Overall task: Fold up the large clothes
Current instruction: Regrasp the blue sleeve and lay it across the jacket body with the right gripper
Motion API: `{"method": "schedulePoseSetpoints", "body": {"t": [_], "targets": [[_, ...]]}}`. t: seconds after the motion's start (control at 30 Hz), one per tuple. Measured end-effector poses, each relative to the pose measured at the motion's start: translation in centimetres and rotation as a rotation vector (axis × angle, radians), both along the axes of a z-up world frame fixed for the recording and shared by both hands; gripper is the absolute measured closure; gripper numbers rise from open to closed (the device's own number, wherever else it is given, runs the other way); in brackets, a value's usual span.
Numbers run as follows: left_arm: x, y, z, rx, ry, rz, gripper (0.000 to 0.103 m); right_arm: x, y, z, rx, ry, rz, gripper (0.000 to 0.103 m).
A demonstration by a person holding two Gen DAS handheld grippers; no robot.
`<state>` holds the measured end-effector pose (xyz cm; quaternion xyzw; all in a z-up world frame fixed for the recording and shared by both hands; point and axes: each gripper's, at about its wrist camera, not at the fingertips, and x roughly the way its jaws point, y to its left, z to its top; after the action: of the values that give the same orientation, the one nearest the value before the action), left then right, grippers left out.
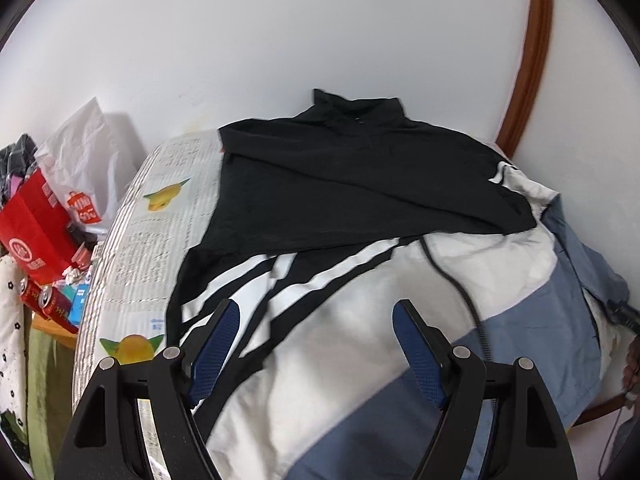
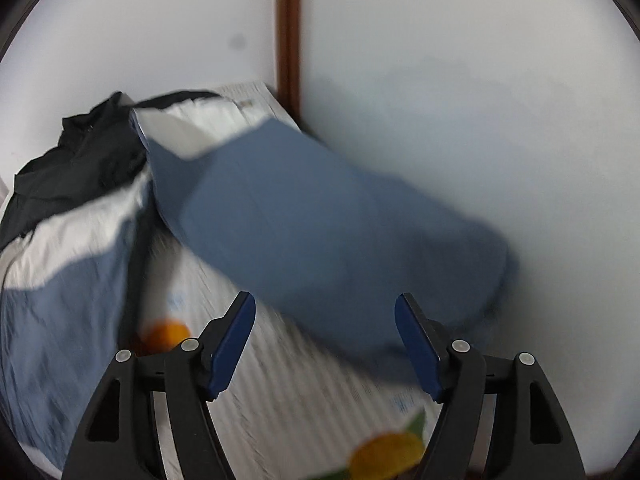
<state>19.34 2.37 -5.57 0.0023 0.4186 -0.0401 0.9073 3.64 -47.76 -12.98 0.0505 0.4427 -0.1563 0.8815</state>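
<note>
A large jacket in black, white and blue-grey (image 1: 360,320) lies spread on a bed, collar toward the far wall, one black sleeve folded across the chest. My left gripper (image 1: 316,308) is open and empty just above the white front with black stripes. In the right wrist view the jacket's blue-grey sleeve (image 2: 300,232) stretches out to the right over the bedsheet, blurred by motion. My right gripper (image 2: 324,300) is open and empty, hovering just in front of that sleeve's cuff end.
The bed has a white printed sheet with yellow fruit pictures (image 1: 160,216) (image 2: 280,400). A white wall and a brown wooden post (image 2: 289,40) stand behind. Left of the bed are a red box (image 1: 36,224), a plastic bag (image 1: 84,160) and red cans (image 1: 44,300).
</note>
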Motion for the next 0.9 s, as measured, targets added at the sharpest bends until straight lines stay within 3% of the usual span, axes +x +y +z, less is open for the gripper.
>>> {"method": "schedulePoseSetpoints", "body": {"t": [0.1,0.23,0.3,0.37,0.47,0.67,0.9], "targets": [[-0.4,-1.3,0.7,0.025,-0.016,-0.007,0.026,-0.5,-0.3,-1.2,0.002,0.008,0.001,0.033],[-0.7,-2.3,1.0,0.046,-0.017,-0.01,0.026,0.0,-0.1,-2.3,-0.032,0.031,0.017,0.046],[-0.9,-2.5,0.9,0.059,-0.014,-0.007,0.026,0.3,-0.1,-2.2,-0.033,0.023,0.026,0.056],[-1.0,-2.4,0.9,0.066,-0.014,-0.006,0.026,0.5,0.0,-2.3,-0.033,0.021,0.026,0.082],[-1.1,-2.1,0.7,0.071,-0.007,0.001,0.026,0.9,0.4,-2.1,-0.071,0.031,0.019,0.098],[-1.5,-0.7,-0.3,0.137,-0.003,0.049,0.026,0.6,1.7,1.2,-0.104,-0.063,0.004,0.101],[-1.8,3.9,-2.6,0.114,0.056,0.118,0.026,1.3,4.6,7.6,-0.131,-0.197,0.029,0.101]]}}
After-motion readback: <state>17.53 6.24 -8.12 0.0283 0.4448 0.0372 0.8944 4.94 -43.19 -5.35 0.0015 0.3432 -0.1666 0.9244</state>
